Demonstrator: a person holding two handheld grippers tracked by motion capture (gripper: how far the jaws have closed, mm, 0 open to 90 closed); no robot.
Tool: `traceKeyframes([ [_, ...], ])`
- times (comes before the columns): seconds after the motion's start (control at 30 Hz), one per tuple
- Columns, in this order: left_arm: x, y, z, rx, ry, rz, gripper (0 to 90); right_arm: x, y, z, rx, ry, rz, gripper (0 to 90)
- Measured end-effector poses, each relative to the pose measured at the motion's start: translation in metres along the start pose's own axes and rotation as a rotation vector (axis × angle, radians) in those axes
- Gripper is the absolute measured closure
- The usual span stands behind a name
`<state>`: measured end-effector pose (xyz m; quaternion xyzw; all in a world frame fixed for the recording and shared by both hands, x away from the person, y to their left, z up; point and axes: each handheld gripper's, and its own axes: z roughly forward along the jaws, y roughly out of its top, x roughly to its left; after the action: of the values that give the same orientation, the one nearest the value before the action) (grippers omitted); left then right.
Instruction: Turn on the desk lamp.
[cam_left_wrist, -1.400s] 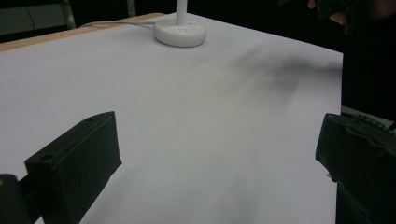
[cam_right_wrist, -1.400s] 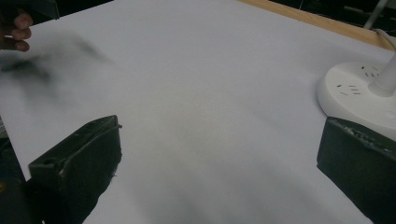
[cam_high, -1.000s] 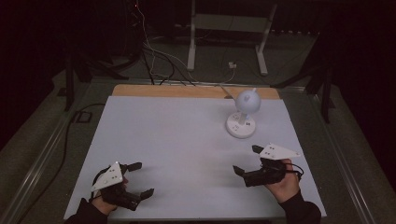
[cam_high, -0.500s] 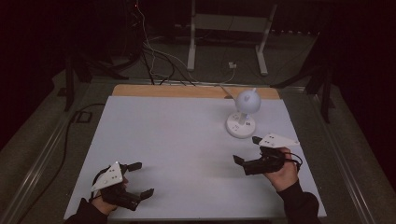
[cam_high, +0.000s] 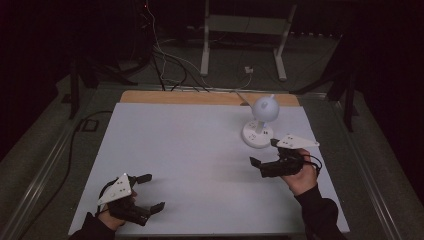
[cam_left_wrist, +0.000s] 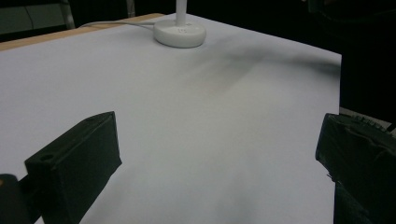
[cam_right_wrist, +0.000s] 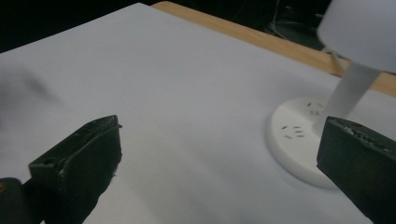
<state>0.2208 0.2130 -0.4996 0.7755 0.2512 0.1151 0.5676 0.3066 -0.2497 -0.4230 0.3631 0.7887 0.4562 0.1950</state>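
You've got the big white table (cam_high: 200, 150) spread out ahead of both sets of fingers, bare across the middle, a wooden strip (cam_high: 200, 97) along its far edge beyond your reach. Next down in size, the white lamp (cam_high: 260, 125): round head on a short stem over a disc base with socket slots, standing upright just ahead of your right fingers and off to their outer side. In the right gripper view its base (cam_right_wrist: 303, 140) sits right by the far jaw, close but not touching as far as I can tell, with the stem rising above it. Its cord (cam_high: 242, 97) runs off the back edge, which is likely why it stands that far out – short leash to the plug.

Your right gripper (cam_high: 263, 159) is held low over the table, jaws spread wide and empty, nothing between them. That wide gape looks set for the stem or the rim of the base, and you're angled so the lamp lies just off the outer fingertip. A small swing toward it looks like the move in hand.

Your left gripper (cam_high: 151, 192) is down at the near edge, well apart from the lamp, jaws released too, gripping nothing. From its own view the lamp base (cam_left_wrist: 180, 33) sits far beyond the fingers across bare tabletop. Parked there, it stays out of the right hand's way
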Motion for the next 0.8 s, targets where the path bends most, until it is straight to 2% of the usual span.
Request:
traceKeyframes([
  [0.13,0.0,0.0,0.0,0.003,-0.001,0.001,0.4,-0.007,0.003,0.002,0.002,-0.004,0.02,0.0],
  [0.43,0.0,0.0,0.0,0.001,0.0,0.0,0.4,-0.021,0.009,0.007,-0.001,-0.04,0.026,0.0],
  [0.8,0.0,0.0,0.0,0.0,0.001,0.0,0.4,-0.036,0.007,0.022,0.031,-0.072,0.036,0.0],
])
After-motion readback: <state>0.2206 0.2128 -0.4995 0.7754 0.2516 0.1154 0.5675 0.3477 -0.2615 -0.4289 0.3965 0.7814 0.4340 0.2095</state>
